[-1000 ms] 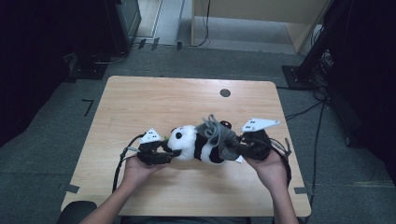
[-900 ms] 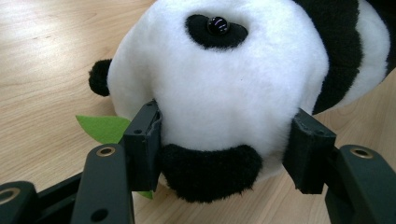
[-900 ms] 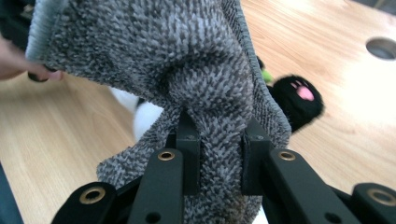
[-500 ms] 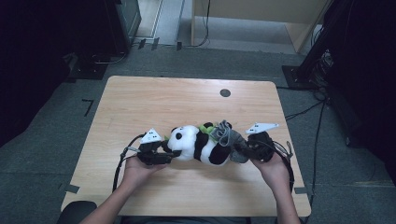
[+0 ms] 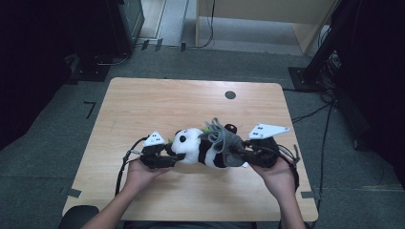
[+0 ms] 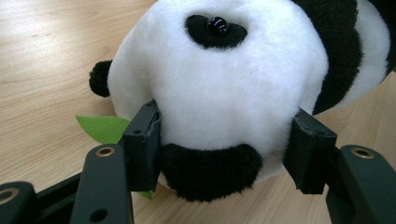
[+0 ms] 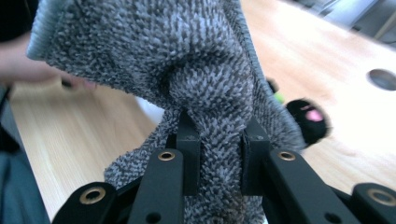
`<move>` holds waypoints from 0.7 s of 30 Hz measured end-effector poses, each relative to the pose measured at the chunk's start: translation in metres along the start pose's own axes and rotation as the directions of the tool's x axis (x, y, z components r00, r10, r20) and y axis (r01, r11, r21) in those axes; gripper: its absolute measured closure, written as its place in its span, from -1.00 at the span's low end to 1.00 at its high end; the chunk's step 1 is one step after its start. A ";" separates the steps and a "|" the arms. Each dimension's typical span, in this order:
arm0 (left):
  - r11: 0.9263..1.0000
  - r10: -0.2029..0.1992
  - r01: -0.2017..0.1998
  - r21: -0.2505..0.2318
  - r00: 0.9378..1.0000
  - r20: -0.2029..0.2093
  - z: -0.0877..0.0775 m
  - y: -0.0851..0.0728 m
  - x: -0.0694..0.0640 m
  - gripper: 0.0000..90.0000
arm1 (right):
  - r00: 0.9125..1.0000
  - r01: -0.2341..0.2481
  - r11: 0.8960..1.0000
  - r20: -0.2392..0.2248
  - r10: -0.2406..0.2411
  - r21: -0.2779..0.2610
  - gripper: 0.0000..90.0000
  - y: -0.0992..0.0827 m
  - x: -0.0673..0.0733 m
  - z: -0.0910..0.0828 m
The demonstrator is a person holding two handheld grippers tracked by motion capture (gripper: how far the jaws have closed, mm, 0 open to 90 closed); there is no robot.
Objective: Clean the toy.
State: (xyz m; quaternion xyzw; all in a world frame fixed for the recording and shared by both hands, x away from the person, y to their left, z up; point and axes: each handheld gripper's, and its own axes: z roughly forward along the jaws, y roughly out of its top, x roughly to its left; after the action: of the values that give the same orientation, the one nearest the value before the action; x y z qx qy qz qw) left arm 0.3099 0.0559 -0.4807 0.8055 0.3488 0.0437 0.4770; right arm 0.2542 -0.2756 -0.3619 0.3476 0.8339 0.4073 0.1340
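1. Now the left tool (image 5: 165,155) is clamping the white head of the panda plush toy (image 5: 198,149); in the left gripper view its two black jaws are pressing on both sides of the head, just above a black ear.
2. The panda plush toy is lying on its side on the wooden worktop (image 5: 157,102), in the near half, between the two hands, with the head pointing to the left tool.
3. The right tool (image 5: 243,155) is holding tightly a grey towel (image 5: 224,138); in the right gripper view the jaws are standing close together with a fold of the fluffy grey cloth pinched between them.
4. The grey towel is lying over the rear part of the panda, on its black and white body, and one corner of it is standing up a little.
5. A green felt leaf (image 6: 102,128) is showing beside the panda's head in the left gripper view, flat on the worktop and partly behind one jaw.
6. A black paw with a pink pad (image 7: 309,119) is showing behind the towel in the right gripper view, a little blurred.
7. The left hand (image 5: 143,172) and the right hand (image 5: 277,174) are gripping the tools from below, near the front edge of the worktop.
8. A small dark round hole (image 5: 230,94) is sitting in the far part of the worktop, well apart from the toy.
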 end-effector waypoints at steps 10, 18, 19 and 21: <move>1.000 -0.005 0.005 0.006 1.000 0.003 0.000 0.001 0.000 -0.14 | 0.995 -0.098 0.995 0.013 0.097 0.018 0.69 -0.019 -0.026 0.009; 1.000 -0.020 0.020 0.009 1.000 0.008 0.000 0.002 0.002 -0.14 | 0.984 -0.161 0.985 0.086 0.155 0.069 0.69 -0.033 -0.046 0.008; 1.000 -0.020 0.020 0.010 1.000 0.008 0.000 0.002 0.002 -0.14 | 0.984 -0.162 0.985 0.089 0.157 0.054 0.69 -0.032 -0.046 0.006; 1.000 -0.022 0.022 0.011 1.000 0.008 0.000 0.003 0.002 -0.14 | 0.985 -0.156 0.988 0.082 0.155 0.009 0.69 -0.027 -0.042 -0.002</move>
State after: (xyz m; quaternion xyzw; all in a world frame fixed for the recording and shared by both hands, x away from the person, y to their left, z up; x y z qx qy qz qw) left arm 0.3127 0.0564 -0.4786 0.8043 0.3561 0.0332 0.4745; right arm 0.2712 -0.3172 -0.3841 0.4289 0.8011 0.3957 0.1328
